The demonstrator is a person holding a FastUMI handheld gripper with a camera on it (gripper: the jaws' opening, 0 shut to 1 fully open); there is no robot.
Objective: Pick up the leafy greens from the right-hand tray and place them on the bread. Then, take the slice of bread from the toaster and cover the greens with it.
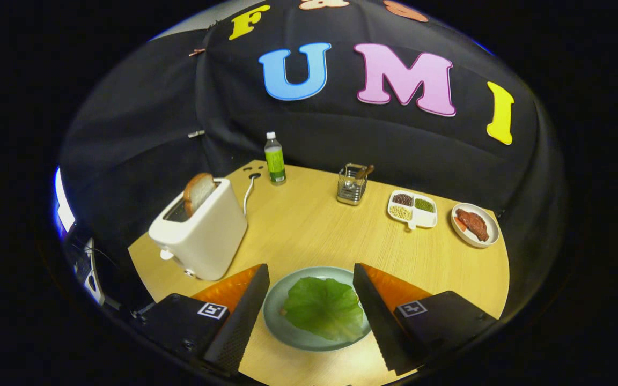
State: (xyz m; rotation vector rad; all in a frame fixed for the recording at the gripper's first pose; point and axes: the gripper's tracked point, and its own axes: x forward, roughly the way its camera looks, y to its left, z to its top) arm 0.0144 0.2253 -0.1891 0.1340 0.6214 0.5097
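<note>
gripper: jaws spread, holding nothing | greens on plate between them | toaster with bread slice at 10 o'clock on bench

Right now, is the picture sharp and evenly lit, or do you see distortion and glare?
Gripper view: strong fisheye bending curves the table edge; the toaster and the leafy greens on the plate look sharp; soft even light, mild sheen on the greens, no hard glare; the open gripper straddles the plate.
</note>
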